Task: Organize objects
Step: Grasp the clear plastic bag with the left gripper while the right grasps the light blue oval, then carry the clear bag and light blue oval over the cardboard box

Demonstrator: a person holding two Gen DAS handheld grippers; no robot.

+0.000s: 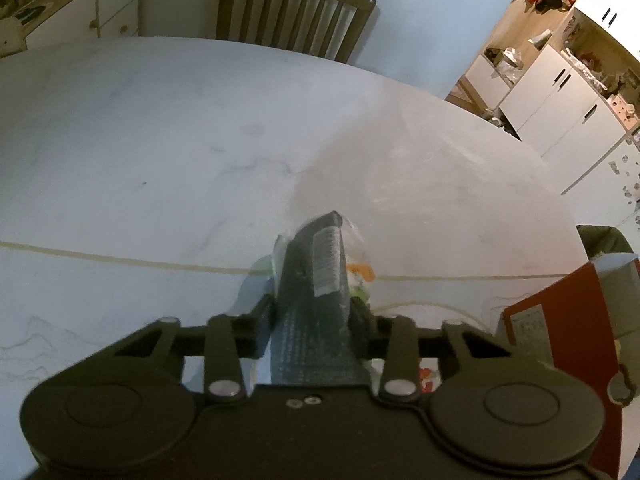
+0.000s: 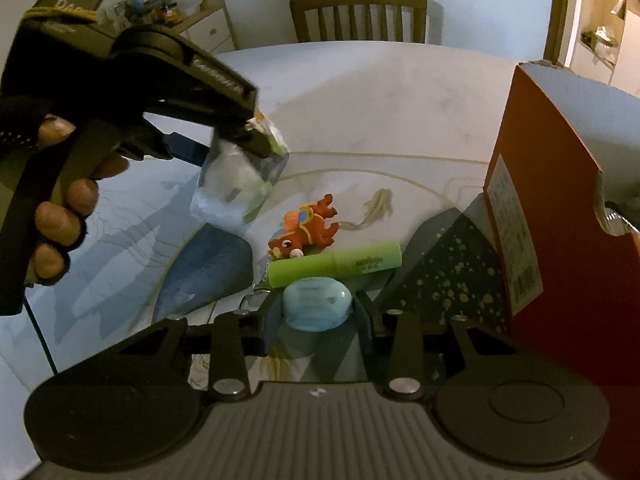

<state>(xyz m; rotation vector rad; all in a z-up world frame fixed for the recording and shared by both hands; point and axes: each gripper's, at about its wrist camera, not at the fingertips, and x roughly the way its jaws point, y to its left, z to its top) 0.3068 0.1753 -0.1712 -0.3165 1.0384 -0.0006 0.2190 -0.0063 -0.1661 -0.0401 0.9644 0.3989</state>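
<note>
Two grips hold: your left gripper (image 2: 256, 136) pinches a clear plastic packet (image 2: 236, 184) aloft, your right gripper (image 2: 316, 312) clamps the blue oval case (image 2: 316, 308) at the table (image 2: 380, 100). Next, probably carry both toward the red box (image 2: 560, 208).

Clear, glossy, crinkled plastic for the bag (image 2: 240, 184); matt black plastic for the left gripper (image 2: 260, 140) and right gripper (image 2: 316, 312), with small bright metal pins at the joints. Smooth, faintly veined, marble-like sheen on the surface (image 2: 380, 100); brown wood, lightly polished, for the slatted chair (image 2: 358, 12). Matt red card with a white paper label for the box (image 2: 560, 220), glossy rubbery plastic for the orange toy (image 2: 308, 228), satin plastic for the green tube (image 2: 336, 266) and the smooth pale-blue case (image 2: 316, 304).
</note>
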